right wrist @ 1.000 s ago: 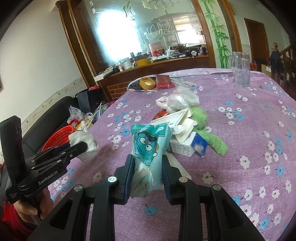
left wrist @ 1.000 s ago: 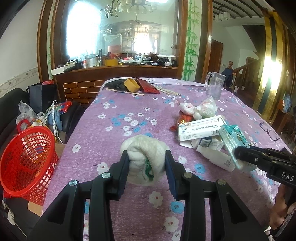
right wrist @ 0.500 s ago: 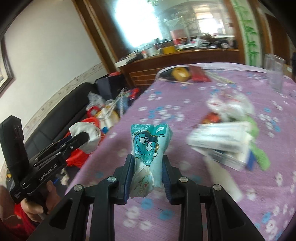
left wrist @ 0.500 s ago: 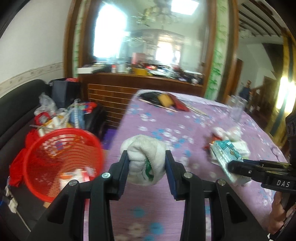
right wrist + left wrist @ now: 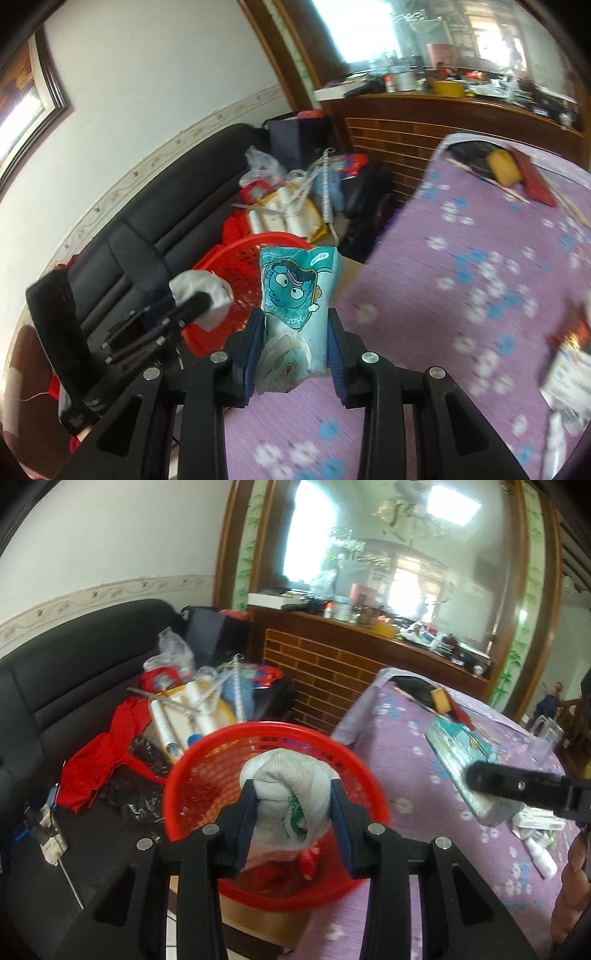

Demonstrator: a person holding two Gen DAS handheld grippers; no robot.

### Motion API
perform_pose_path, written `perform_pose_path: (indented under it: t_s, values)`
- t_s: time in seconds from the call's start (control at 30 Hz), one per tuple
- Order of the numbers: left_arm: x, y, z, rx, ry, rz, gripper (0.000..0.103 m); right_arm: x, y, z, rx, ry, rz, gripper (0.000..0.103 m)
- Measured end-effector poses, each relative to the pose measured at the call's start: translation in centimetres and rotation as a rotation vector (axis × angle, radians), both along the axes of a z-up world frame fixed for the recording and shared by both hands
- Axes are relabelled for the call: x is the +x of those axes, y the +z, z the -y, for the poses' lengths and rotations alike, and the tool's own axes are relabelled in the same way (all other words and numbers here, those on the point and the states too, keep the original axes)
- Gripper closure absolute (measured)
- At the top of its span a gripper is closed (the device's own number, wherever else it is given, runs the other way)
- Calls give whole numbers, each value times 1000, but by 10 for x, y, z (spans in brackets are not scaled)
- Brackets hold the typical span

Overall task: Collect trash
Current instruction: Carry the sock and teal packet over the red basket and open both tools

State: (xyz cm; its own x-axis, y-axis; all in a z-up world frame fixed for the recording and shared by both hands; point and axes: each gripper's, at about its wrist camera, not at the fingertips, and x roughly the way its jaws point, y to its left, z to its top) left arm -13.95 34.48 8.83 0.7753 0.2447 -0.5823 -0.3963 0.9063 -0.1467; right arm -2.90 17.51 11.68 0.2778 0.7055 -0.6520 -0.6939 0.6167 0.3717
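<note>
Carrying step: both loads held at the drop point.
Red basket (image 5: 177,786): beside the desk (image 5: 417,775).
Left tongs (image 5: 291,808): clamped on white bundle (image 5: 288,790), above the basket; release due.
Right tongs (image 5: 295,332): opening around teal packet (image 5: 295,291), over desk edge, short of basket.

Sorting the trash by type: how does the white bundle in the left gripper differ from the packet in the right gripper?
The white cloth bundle is plain, soft and rounded; the teal cartoon packet is printed, flat and crinkly. The bundle hangs in front of the red basket, while the packet is at the purple table's edge. The left gripper clamps the bundle; the right gripper's jaws are opening around the packet. Both are held upright.
</note>
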Motion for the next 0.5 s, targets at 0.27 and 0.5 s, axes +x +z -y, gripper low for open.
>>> perform_pose_path:
  t_s: [0.27, 0.5]
  values:
    - [1, -1, -18, -3, 38, 7, 41, 19, -11, -62, -24, 33, -17, 53]
    - [3, 4, 5, -1, -33, 17, 41, 17, -3, -20, 12, -5, -1, 53]
